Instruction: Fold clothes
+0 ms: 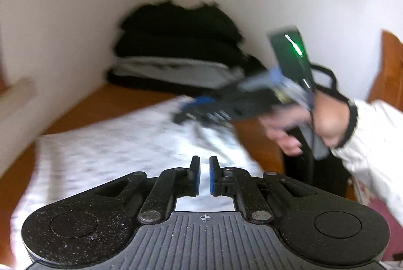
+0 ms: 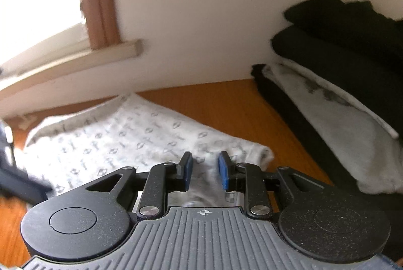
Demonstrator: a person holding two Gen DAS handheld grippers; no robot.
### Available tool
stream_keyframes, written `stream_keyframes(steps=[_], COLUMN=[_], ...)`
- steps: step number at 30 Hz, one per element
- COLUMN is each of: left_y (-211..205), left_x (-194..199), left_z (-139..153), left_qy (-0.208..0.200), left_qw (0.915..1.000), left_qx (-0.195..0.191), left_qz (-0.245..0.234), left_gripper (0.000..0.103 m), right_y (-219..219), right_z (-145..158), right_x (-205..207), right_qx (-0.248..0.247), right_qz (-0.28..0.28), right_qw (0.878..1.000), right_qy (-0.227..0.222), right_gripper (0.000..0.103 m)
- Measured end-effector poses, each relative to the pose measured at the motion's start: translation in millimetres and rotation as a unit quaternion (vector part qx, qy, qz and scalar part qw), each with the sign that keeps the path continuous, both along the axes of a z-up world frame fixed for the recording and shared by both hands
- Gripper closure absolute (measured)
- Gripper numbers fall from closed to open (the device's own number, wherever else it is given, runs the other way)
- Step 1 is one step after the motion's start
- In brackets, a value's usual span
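A white garment with a grey printed pattern (image 1: pixel 113 144) lies flat on the orange wooden table (image 1: pixel 83 108); it also shows in the right wrist view (image 2: pixel 121 139). My left gripper (image 1: pixel 204 175) hovers over its near part, fingers almost together with a narrow gap and nothing between them. My right gripper (image 2: pixel 205 173) is open and empty above the garment's right end. In the left wrist view the right gripper (image 1: pixel 196 111) appears blurred, held in a hand over the garment's far right corner.
A stack of folded black and white clothes (image 1: pixel 176 53) sits in the wall corner, also in the right wrist view (image 2: pixel 340 83). A window sill (image 2: pixel 75 56) runs along the left wall. White walls border the table.
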State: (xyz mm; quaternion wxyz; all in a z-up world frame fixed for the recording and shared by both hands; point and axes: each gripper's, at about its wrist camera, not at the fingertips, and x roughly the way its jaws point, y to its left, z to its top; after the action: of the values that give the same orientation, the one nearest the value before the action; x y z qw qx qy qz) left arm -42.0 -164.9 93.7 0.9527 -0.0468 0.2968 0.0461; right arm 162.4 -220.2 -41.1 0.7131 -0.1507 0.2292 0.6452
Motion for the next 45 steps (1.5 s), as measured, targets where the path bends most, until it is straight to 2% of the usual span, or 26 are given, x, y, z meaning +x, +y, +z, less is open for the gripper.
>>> stream_keyframes(steps=[3,4,8,13,15,16,19,26,27,28,30,33,37,40,45], left_y=[37,49,95,138,148,152,162,177,177,176,178,189,190,198,217], left_x=[-24,-32,-49,-39,-32,-34,-30,-10,-9,-11,-23,-33,-29,-13,17], left_z=[6,6,1,-15,-23,-24,-30,-41,-41,-40,-32,-35,-36,-36,-46], left_qy=[-0.006,-0.005,0.003,0.021,0.026,0.027,0.023,0.021,0.016,0.005,-0.015,-0.018,-0.022,-0.023,-0.015], left_qw=[0.9986,0.9975,0.9911,0.9857,0.9855,0.9854,0.9854,0.984,0.9845,0.9844,0.9808,0.9771,0.9755,0.9747,0.9688], left_qx=[-0.004,0.0,0.001,-0.024,-0.045,-0.051,-0.069,-0.09,-0.09,-0.084,-0.067,-0.091,-0.089,-0.099,-0.128], left_qz=[0.052,0.07,0.133,0.165,0.161,0.16,0.154,0.152,0.15,0.155,0.182,0.191,0.2,0.199,0.212], left_gripper=[0.096,0.093,0.09,0.09,0.09,0.085,0.082,0.082,0.09,0.102,0.103,0.102,0.101,0.087,0.086], right_y=[6,7,8,5,6,7,6,6,6,6,6,6,7,7,7], right_z=[-3,-3,-9,-14,-15,-15,-16,-15,-15,-15,-14,-14,-14,-13,-14], right_x=[-4,-5,-9,-16,-19,-20,-24,-25,-26,-26,-26,-28,-27,-27,-28], right_qx=[0.0,0.001,0.006,0.013,0.011,0.01,0.009,0.01,0.01,0.01,0.007,0.005,0.004,0.005,0.006], right_qz=[0.006,0.007,0.016,0.02,0.021,0.021,0.021,0.018,0.018,0.018,0.018,0.019,0.019,0.019,0.018], right_qw=[1.0,1.0,1.0,0.999,0.998,0.998,0.997,0.997,0.997,0.997,0.997,0.996,0.996,0.996,0.996], right_qy=[-0.006,-0.007,-0.021,-0.047,-0.055,-0.059,-0.069,-0.069,-0.07,-0.071,-0.075,-0.083,-0.087,-0.087,-0.091], right_gripper=[0.074,0.073,0.069,0.067,0.065,0.065,0.064,0.064,0.064,0.064,0.064,0.064,0.064,0.064,0.064])
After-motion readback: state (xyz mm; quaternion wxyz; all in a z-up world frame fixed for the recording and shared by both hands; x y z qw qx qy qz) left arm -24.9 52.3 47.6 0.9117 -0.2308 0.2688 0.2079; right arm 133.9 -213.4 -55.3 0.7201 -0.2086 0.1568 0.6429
